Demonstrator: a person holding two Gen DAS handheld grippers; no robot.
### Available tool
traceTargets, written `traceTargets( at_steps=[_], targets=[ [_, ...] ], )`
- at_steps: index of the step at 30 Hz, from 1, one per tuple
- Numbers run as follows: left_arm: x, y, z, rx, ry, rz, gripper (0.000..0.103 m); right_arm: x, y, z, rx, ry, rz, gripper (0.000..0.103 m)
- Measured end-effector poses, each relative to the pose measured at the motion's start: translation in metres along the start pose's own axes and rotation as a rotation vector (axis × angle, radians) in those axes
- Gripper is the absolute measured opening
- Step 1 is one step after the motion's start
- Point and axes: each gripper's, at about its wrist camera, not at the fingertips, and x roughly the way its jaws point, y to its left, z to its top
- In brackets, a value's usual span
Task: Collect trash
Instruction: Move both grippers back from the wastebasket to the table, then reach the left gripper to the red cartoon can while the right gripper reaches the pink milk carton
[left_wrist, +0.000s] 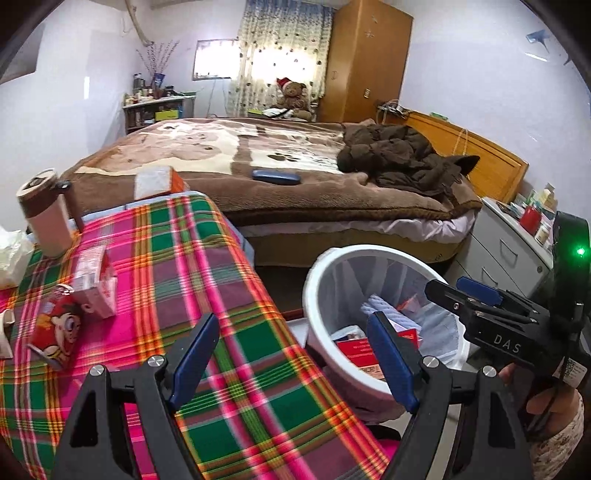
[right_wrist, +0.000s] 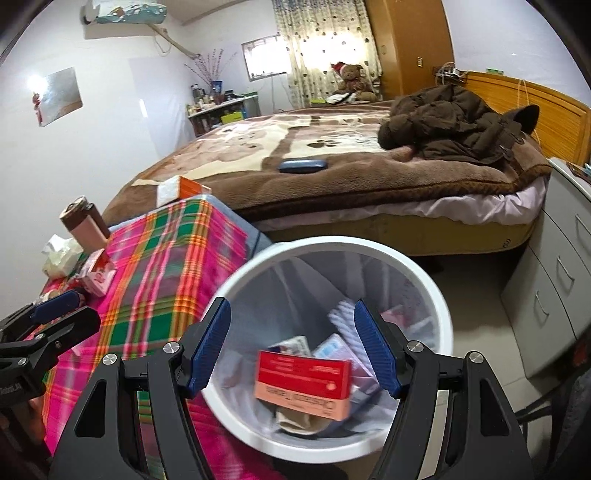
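the right tool (right_wrist: 291, 343) hangs just above the white trash bin (right_wrist: 436, 295), its blue fingers (right_wrist: 210, 343) spread wide with nothing between them. directly below and between those fingers a red and pink carton (right_wrist: 303, 384) sits inside the bin, blurred, on top of other packets and paper; whether it rests on them or is in the air i cannot tell. the bin stands on the floor just left of a grey drawer unit (right_wrist: 554, 295) and touching or just beside the corner of the bench (right_wrist: 155, 266), which wears a pink and green plaid cloth.

the left tool (left_wrist: 295, 354) hovers over the near edge of the bench (left_wrist: 221, 295), also wide open and holding nothing. to its left on the cloth lie a red cartoon can (left_wrist: 55, 332) on its side and a pink and white carton (left_wrist: 96, 284) just beyond it. farther ahead and left stand a brown-lidded tumbler (left_wrist: 46, 214) and crumpled tissue (left_wrist: 11, 254) at the frame's edge. an orange and white box (left_wrist: 157, 181) sits at the bench's far end. to its right the bin (left_wrist: 317, 280) shows with the right tool (left_wrist: 458, 295) over its rim.

ahead of both tools is a bed (left_wrist: 240, 162) with a blue case (left_wrist: 276, 175) and a brown jacket (left_wrist: 402, 155) on it.
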Motion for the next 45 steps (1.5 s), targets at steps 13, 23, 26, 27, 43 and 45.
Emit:
traceTargets(
  at_steps=[13,23,26,27,43,45],
  targets=[
    [-0.027,0.067,-0.003,-0.083,-0.047,0.121,0.083,0.019,0.06,0.009,-0.064,-0.009,0.1,0.071],
    [-0.043,0.134,-0.006,-0.178,-0.065,0.235,0.083,0.04,0.109,0.017,-0.131,0.013,0.177,0.071],
    [-0.044,0.152,-0.009,-0.194,-0.057,0.261,0.083,0.049,0.123,0.02,-0.149,0.026,0.196,0.071],
    [-0.044,0.158,-0.01,-0.198,-0.051,0.272,0.083,0.051,0.128,0.02,-0.153,0.03,0.2,0.071],
    [-0.004,0.219,-0.03,-0.252,0.103,0.298,0.083,0.088,0.192,0.035,-0.2,0.111,0.276,0.071],
    [0.002,0.222,-0.029,-0.251,0.112,0.291,0.083,0.093,0.2,0.035,-0.204,0.119,0.286,0.071]
  ],
)
